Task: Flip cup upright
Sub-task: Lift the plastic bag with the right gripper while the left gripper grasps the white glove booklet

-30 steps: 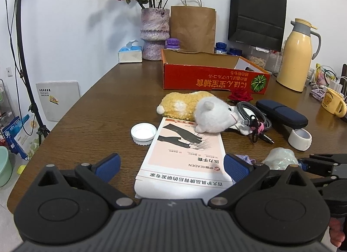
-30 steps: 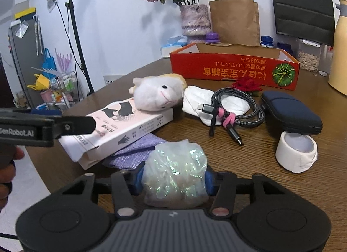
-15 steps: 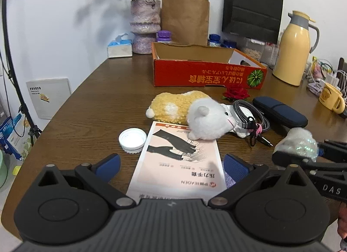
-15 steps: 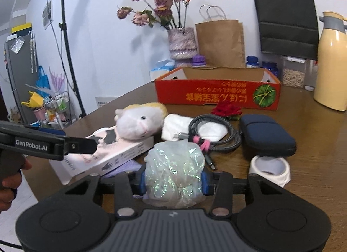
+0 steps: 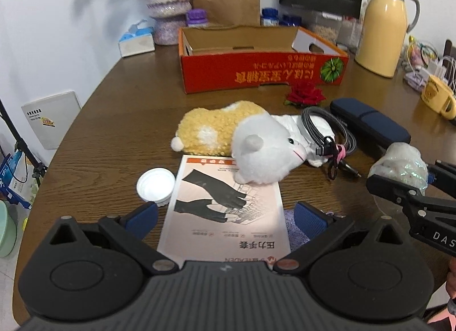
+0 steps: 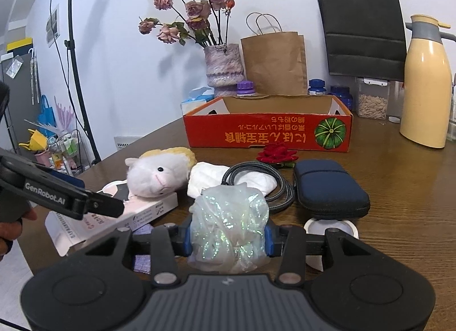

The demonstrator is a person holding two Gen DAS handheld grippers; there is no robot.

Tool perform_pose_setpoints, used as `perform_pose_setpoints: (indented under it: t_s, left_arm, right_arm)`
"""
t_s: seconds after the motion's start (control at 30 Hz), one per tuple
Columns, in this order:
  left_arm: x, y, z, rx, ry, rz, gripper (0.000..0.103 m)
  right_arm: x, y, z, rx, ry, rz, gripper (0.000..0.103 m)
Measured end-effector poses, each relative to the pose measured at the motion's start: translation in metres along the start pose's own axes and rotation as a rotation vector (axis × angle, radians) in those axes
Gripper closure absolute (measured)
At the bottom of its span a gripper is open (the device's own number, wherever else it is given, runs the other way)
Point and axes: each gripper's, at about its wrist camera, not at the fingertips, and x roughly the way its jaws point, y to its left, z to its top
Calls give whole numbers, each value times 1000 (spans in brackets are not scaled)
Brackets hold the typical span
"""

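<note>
The right gripper (image 6: 228,241) has its jaws pressed on both sides of a crumpled, iridescent clear plastic cup (image 6: 229,222), held clear of the brown wooden tabletop (image 6: 399,188). The left gripper (image 5: 225,212) has its jaws wide apart with nothing between them; below and ahead of them lies a white printed glove box (image 5: 228,217), with a white-and-yellow plush toy (image 5: 256,154) beyond it.
</note>
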Motion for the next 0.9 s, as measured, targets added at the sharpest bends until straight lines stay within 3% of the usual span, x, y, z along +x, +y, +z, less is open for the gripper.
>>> perform_pose_setpoints:
  t_s: [0.23,0.5,0.9]
  left_arm:
    - [19,-6,6,47,98,34,0]
    - [29,-9,6,49,132,43,0]
    - [27,-6,2,-18,100,24,6]
  right_arm:
    - [3,-5,-2,10,5,4,60]
    - [6,-8,-2,18,8,15,60]
    - [2,-9,-2,20,3,9,60]
